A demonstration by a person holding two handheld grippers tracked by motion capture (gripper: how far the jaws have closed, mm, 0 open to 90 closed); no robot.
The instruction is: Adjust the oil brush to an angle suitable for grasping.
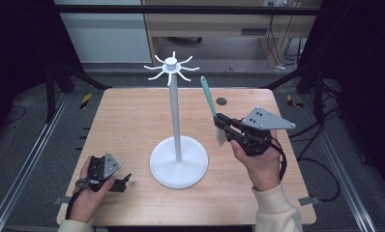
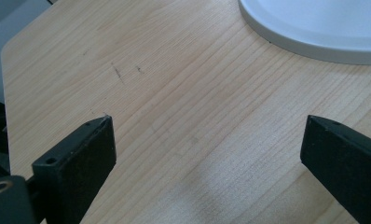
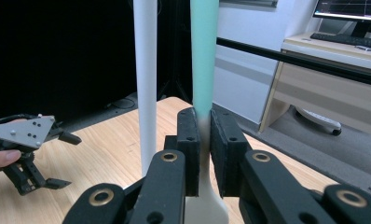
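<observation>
Right tongs [image 3: 201, 154]: pinching teal-handled spatula [image 1: 209, 99], upright, beside white hook stand [image 1: 176, 121]. Left tongs [image 2: 207, 154]: spread, low over wooden surface [image 1: 127, 125], holding nothing.

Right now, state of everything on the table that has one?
Left tool: open, nothing between its jaws, low over the table.
Right tool: shut on the spatula, held up off the table.
Spatula: lifted, green handle up, pale blade below.
Hook stand: upright, hooks bare.
</observation>
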